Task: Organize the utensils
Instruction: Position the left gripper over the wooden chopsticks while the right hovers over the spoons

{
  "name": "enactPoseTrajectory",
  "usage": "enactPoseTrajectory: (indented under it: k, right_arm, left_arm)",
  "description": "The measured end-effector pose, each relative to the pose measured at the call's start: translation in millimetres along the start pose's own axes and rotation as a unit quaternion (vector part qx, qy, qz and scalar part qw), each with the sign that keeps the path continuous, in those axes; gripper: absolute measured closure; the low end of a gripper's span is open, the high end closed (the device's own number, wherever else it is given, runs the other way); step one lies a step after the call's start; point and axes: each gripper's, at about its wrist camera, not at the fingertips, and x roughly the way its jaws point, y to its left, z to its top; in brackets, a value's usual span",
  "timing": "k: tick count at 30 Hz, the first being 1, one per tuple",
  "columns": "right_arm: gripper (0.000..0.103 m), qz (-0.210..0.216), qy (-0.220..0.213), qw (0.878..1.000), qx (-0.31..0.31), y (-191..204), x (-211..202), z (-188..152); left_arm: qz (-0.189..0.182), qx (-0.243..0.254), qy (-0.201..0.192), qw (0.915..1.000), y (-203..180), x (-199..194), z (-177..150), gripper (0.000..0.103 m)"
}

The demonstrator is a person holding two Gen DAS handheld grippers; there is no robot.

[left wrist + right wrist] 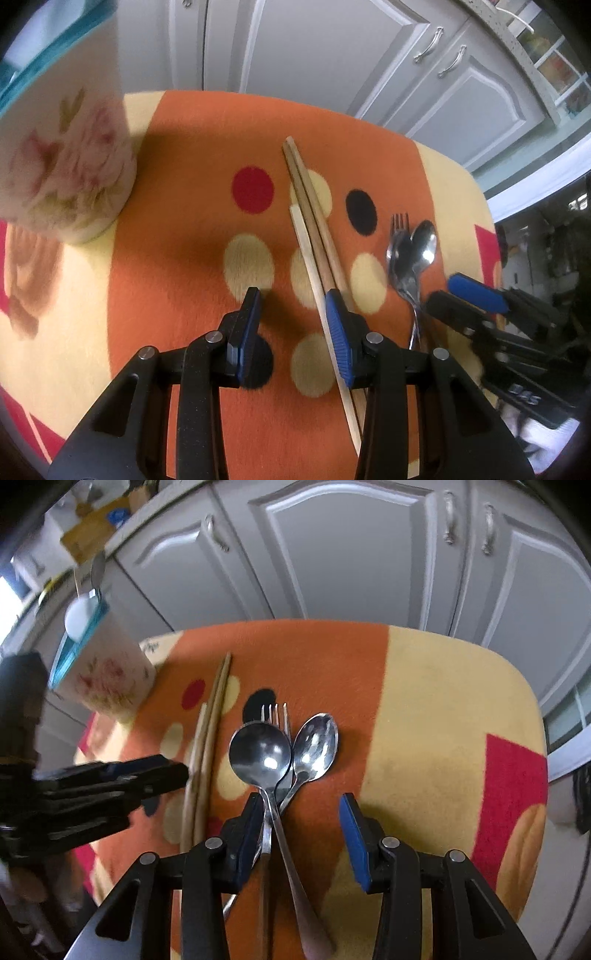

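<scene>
Several wooden chopsticks [314, 229] lie side by side on the orange patterned cloth [184, 155]; they also show in the right wrist view [210, 731]. My left gripper [293, 306] is open just above the cloth, its right finger beside the chopsticks. A round spoon [260, 753], an oval spoon [316, 746] and a fork [275, 712] lie crossed in a pile; they also show in the left wrist view [410, 254]. My right gripper [301, 808] is open over their handles. A floral holder cup [62, 158] stands far left, also in the right wrist view [107, 679].
Grey cabinet doors [351, 554] stand behind the table. The cloth's yellow and red part [461, 738] lies to the right of the spoons. The table edge [535, 716] curves off at the right.
</scene>
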Motion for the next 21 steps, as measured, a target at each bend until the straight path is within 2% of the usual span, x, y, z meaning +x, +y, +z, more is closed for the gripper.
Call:
enactPoseTrajectory:
  k: [8, 10, 13, 17, 21]
  right_arm:
    - [0.062, 0.021, -0.01, 0.999, 0.025, -17.7, -16.9, 0.8]
    - [0.062, 0.024, -0.009, 0.999, 0.034, -19.9, -15.8, 1.3]
    - [0.062, 0.031, -0.007, 0.999, 0.043, -17.5, -13.5, 2.0]
    - [0.062, 0.036, -0.01, 0.999, 0.038, -11.8, -14.1, 4.1]
    - [0.062, 0.041, -0.009, 0.999, 0.019, -2.1, -13.5, 5.3]
  left_arm:
    - [0.01, 0.029, -0.006, 0.9995, -5.2, 5.7, 10.7, 0.074]
    - [0.028, 0.053, 0.004, 0.9982, -11.6, 5.4, 10.9, 0.082]
    - [0.05, 0.088, 0.003, 0.9949, -19.9, 6.5, 8.0, 0.082]
    - [0.041, 0.07, 0.012, 0.9966, -18.9, 9.5, 17.4, 0.083]
    - [0.037, 0.077, 0.014, 0.9962, -20.4, 9.5, 17.8, 0.083]
